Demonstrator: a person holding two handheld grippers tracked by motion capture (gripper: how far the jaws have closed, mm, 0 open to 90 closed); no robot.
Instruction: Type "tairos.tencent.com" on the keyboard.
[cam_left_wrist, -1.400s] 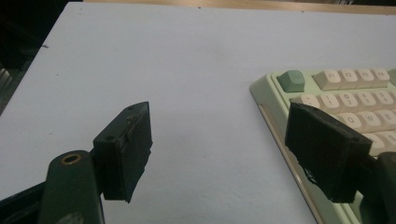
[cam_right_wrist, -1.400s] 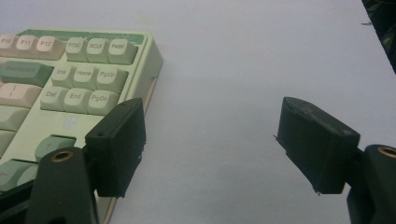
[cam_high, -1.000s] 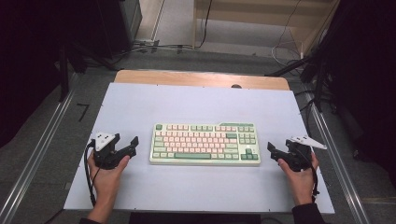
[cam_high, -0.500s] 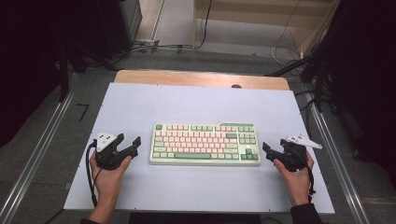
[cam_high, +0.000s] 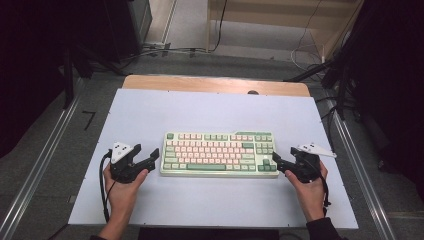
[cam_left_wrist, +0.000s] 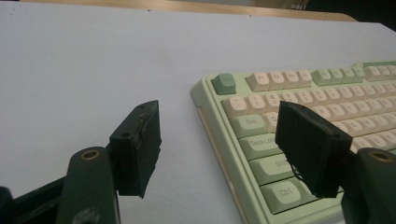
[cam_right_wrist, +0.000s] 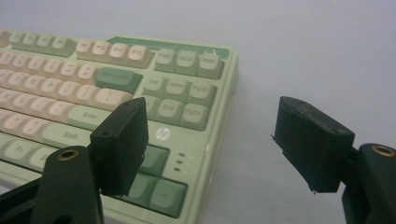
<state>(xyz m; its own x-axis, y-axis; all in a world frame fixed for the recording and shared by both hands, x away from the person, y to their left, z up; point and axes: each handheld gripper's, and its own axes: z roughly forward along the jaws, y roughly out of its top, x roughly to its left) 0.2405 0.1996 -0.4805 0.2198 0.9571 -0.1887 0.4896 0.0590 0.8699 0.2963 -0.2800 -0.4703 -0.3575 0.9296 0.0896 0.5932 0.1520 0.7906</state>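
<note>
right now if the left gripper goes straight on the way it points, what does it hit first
Probably the keyboard: the open left gripper straddles its near left corner, one jaw over the keys, the other over bare table. Height above the keys is unclear.

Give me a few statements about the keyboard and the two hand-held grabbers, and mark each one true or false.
1. The keyboard lies flat on the white table. True.
2. The left gripper is clamped shut on the keyboard's edge. False: its jaws stand open, one over the bare table and one over the keys at the keyboard's left end.
3. The right gripper is open, at the keyboard's right end. True.
4. The keyboard's keys are black and red. False: they are cream, pinkish and green on a pale green case.
5. Both grippers are at the same end of the keyboard. False: one is at each end.
</note>
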